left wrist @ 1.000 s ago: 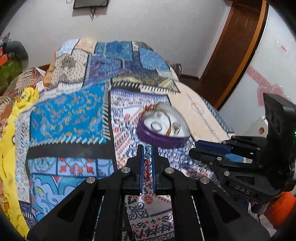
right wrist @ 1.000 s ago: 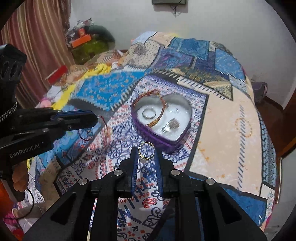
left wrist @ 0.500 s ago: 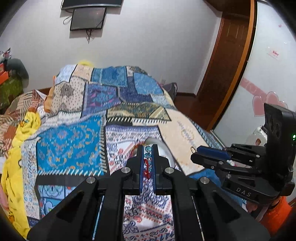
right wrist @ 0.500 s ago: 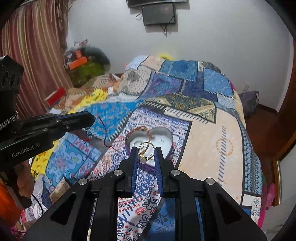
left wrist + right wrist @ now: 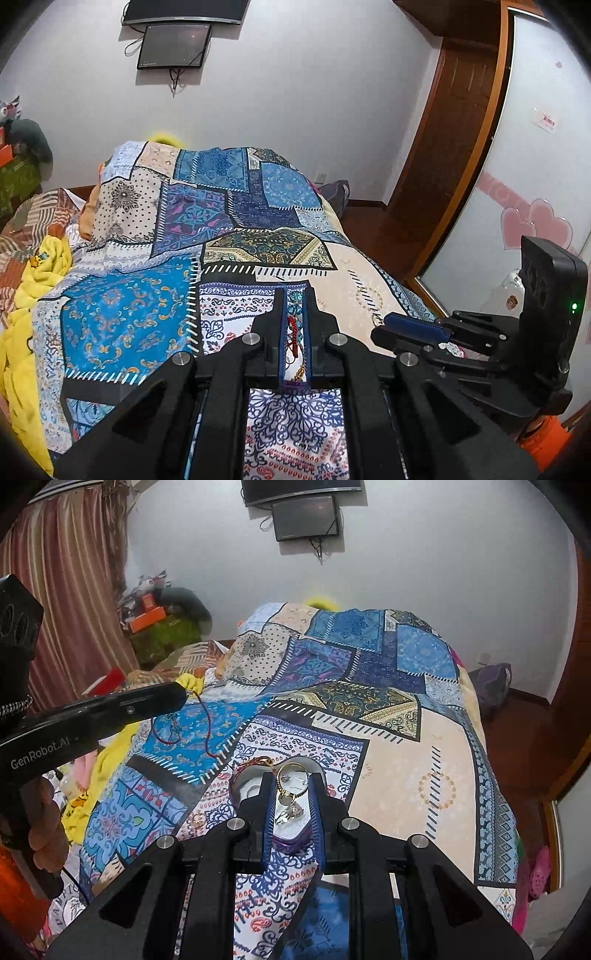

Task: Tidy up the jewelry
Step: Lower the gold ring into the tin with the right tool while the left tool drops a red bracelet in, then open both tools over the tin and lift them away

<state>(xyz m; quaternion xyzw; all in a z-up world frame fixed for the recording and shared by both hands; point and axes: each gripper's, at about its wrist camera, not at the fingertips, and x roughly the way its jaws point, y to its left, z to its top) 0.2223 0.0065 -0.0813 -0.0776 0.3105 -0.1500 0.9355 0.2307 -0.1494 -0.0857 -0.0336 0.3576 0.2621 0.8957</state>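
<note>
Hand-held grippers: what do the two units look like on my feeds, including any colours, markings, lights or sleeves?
Both are matte black plastic with silver round bolts and blue-lined fingers. The left hand-held gripper carries white "GenRobot.AI" lettering on its side and a boxy black block at its rear. The right hand-held gripper has a similar rear block with a small green light. An orange sleeve shows beneath it.

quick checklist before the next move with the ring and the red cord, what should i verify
1. Right claw shut on the gold ring: ok, the ring sits between its fingers.
2. Left claw shut on the red cord bracelet: ok, the cord hangs from its tip over the quilt.
3. Purple heart-shaped box open: ok, white inside shows.
4. Ring above the box: ok, the box lies right beneath it.
5. Room left in the box: cannot tell, the claw hides most of it; a silver piece already lies inside.
6. Cord free of the box rim: ok, it hangs off to the side.
</note>
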